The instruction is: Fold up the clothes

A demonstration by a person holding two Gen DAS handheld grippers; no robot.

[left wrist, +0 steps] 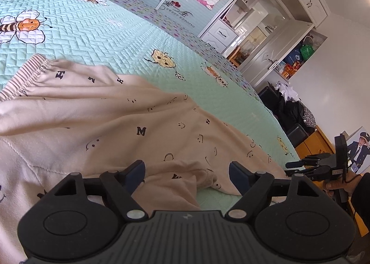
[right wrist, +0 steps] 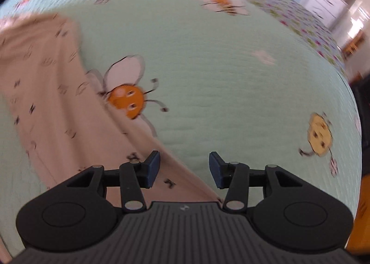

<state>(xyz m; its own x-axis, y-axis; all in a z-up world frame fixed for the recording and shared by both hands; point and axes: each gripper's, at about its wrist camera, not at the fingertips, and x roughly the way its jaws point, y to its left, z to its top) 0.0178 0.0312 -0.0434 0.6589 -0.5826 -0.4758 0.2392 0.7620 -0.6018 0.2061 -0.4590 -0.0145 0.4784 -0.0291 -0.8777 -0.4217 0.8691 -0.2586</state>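
In the left wrist view, our left hand-held gripper (left wrist: 186, 175) stands released, its blue pads (left wrist: 238, 177) wide apart with nothing pressed between them. It hangs low over a cream garment (left wrist: 97, 113) printed with small black letters and smiley faces, spread on a bed (left wrist: 97, 30) with a mint quilted cover showing bees. A rumpled fold (left wrist: 182, 171) of the garment lies just ahead of the gripper, between the two pads but not touched by them as far as we can tell. The ribbed hem (left wrist: 25, 72) sits far ahead and to the left of the gripper. Off to the right, beyond the bed's edge, our right hand-held gripper (left wrist: 298, 166) shows side-on in a hand (left wrist: 342, 186); from here we cannot tell how its jaws stand. Farther ahead on the right stand a white wardrobe (left wrist: 284, 32) and a pile of dark clothes (left wrist: 293, 104). In the right wrist view, which is blurred, the right hand-held gripper (right wrist: 184, 169) is released, the pads (right wrist: 153, 168) parted and empty. The garment (right wrist: 46, 83) stretches from under the left pad away to the upper left, its edge (right wrist: 185, 171) running diagonally below the gripper. The bare bed cover (right wrist: 219, 67) fills the space ahead and to the right, with an orange bee (right wrist: 126, 99) ahead on the left, partly under the garment's edge.
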